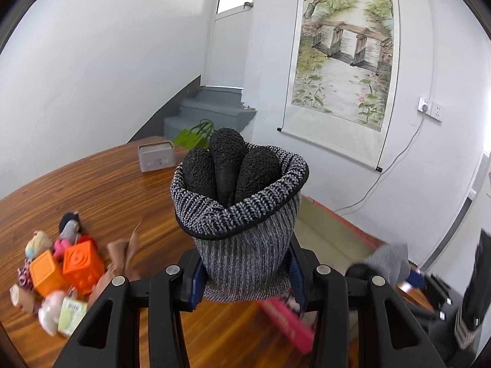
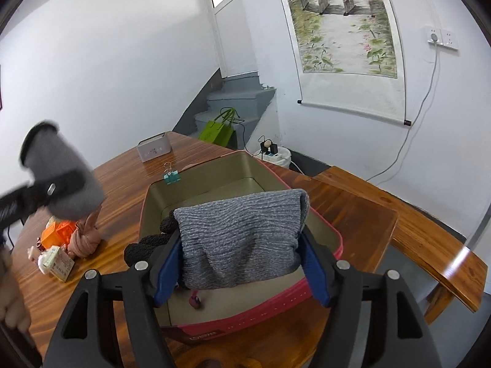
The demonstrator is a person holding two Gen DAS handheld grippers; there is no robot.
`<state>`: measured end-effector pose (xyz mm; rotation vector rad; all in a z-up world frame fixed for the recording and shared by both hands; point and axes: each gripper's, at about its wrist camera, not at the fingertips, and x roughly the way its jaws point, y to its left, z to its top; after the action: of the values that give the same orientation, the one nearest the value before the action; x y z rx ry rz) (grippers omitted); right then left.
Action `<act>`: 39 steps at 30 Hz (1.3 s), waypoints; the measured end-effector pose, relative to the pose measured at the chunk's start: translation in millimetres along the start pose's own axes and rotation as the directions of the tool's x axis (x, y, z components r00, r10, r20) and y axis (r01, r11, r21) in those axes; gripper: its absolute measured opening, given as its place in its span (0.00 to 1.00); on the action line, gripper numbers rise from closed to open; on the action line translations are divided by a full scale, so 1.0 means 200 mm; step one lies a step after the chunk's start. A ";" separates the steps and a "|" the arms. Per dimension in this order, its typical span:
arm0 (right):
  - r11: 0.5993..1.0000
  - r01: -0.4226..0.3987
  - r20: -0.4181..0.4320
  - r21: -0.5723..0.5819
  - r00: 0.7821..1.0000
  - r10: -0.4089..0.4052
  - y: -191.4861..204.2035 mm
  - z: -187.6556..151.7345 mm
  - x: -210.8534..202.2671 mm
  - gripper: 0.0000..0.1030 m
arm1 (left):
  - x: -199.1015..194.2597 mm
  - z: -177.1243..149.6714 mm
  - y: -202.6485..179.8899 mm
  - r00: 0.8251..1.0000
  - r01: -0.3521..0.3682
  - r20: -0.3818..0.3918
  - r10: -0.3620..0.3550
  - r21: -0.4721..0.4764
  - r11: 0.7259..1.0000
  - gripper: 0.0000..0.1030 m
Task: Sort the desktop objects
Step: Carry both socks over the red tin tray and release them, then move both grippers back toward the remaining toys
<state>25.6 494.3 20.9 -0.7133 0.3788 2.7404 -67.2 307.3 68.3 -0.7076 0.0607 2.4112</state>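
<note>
**Both grippers holding gloves, right one over the tin**

Blue pads of my right gripper point(image 2: 242, 263) sit nearest the lens, clamped on a grey knit glove point(image 2: 239, 236) whose cuff runs crosswise between the jaws; its black coated fingertips point(image 2: 147, 245) droop off to the left, over the left wall of the open red tin point(image 2: 245, 325); glove hangs directly above the tin's interior, so I judge the coming move is a straight drop, long axis already roughly inside the walls; something small and pink lies on the tin floor under the glove, can't identify it.

Left gripper point(image 1: 245, 279) is closed on a second glove point(image 1: 242, 224), rolled cuff upward with black fingers poking out the top; from the right wrist view it's blurred, up and left of the tin, well apart from it; right hand is clearly nearer the box.

Unsorted on the wooden table point(image 2: 122, 178): orange cubes point(image 1: 69, 268), small toys, brown knotted cloth point(image 2: 87, 236), teal binder clip point(image 2: 172, 178), grey box point(image 2: 153, 150).
</note>
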 end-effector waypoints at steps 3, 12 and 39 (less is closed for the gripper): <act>1.000 -0.016 -0.003 0.015 1.000 0.016 -0.03 -0.02 -0.01 0.74 | 0.08 0.05 -0.03 1.000 0.019 -0.014 -0.019 -0.003 1.000 0.45; 1.000 -0.017 0.003 0.009 1.000 0.017 -0.04 -0.04 -0.01 0.78 | 0.36 0.10 -0.14 0.989 0.090 -0.117 -0.087 0.013 0.996 0.46; 0.959 -0.279 -0.048 -0.047 0.960 0.277 0.55 -0.14 -0.01 0.78 | -0.23 -0.30 0.65 0.977 -0.212 -0.054 0.207 -0.136 0.968 0.77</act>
<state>2.5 383.7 18.8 -0.7843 0.4472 3.0143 -82.2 164.7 25.1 -0.8511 -0.0201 2.6236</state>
